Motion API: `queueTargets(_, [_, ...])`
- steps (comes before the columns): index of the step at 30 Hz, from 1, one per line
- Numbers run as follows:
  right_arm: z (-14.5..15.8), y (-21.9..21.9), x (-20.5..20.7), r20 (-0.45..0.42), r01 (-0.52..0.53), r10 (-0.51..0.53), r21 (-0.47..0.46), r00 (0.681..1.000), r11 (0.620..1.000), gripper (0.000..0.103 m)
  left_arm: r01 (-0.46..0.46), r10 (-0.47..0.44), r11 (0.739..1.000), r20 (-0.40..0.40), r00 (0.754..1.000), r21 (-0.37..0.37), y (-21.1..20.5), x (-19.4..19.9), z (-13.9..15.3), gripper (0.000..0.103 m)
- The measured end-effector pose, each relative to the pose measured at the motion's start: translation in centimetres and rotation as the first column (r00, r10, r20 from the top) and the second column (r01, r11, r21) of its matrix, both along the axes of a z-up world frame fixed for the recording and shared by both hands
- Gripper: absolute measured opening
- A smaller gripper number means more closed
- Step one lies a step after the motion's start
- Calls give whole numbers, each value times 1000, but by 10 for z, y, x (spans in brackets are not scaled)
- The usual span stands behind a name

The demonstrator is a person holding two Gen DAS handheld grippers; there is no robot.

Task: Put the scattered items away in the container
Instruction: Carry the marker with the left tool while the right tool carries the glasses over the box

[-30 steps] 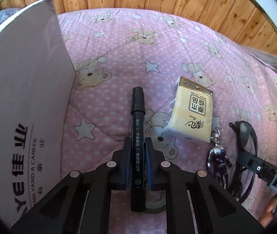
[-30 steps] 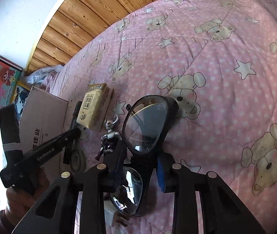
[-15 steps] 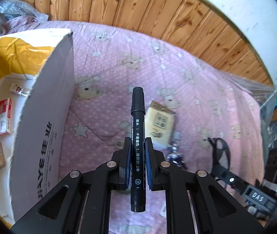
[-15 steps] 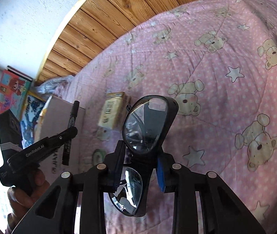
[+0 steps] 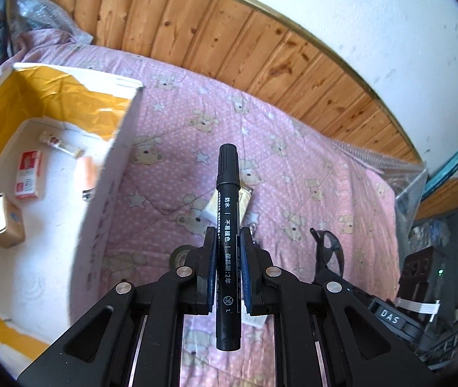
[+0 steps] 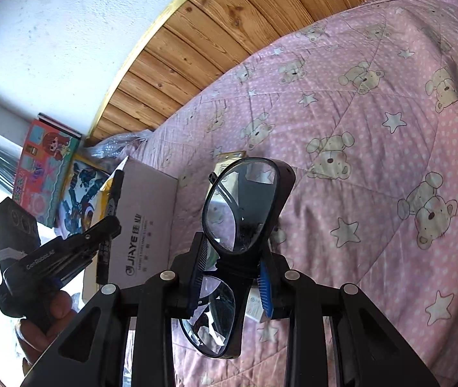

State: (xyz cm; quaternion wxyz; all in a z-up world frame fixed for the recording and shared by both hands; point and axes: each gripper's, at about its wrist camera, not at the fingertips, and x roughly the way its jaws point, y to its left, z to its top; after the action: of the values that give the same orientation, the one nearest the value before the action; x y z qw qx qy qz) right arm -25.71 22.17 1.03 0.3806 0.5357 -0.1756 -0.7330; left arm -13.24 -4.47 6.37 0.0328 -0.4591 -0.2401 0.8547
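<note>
My left gripper (image 5: 226, 251) is shut on a black marker (image 5: 227, 200), held upright above the pink quilt, just right of the open cardboard box (image 5: 122, 148). The box also shows in the right wrist view (image 6: 145, 213), with the left gripper (image 6: 106, 229) and marker (image 6: 109, 222) beside its wall. My right gripper (image 6: 232, 274) is shut on black-framed glasses (image 6: 242, 206), lifted above the quilt. The glasses also show in the left wrist view (image 5: 327, 251). A yellow tissue pack (image 5: 242, 203) lies on the quilt behind the marker. A tape roll (image 5: 179, 254) peeks out by the left fingers.
Inside the box lie a red-and-white packet (image 5: 28, 174), a tan small box (image 5: 3, 222) and a small tube (image 5: 59, 145). A wooden headboard (image 5: 229, 45) runs behind the bed. Colourful toy boxes (image 6: 48, 177) stand left of the box. The pink bear quilt (image 6: 374, 129) stretches right.
Both grippers have risen, held items unchanged. The left one has lifted and swung left, so the box's inside shows more fully. The bed items look smaller and farther below.
</note>
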Motion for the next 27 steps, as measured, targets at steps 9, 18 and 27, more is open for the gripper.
queueTargets(9, [17,-6,29,-76,-51,52,13,996,999,31,-34,35,998,-21,999,47,-23,40,16,13])
queueTargets(18, [27,-9,56,-102,-89,89,4,991,996,31,-30,31,998,-15,999,49,-28,70,15,13])
queueTargets(27, [37,-19,77,-126,-139,137,-3,983,990,31,-67,69,996,-28,997,58,-55,82,16,13])
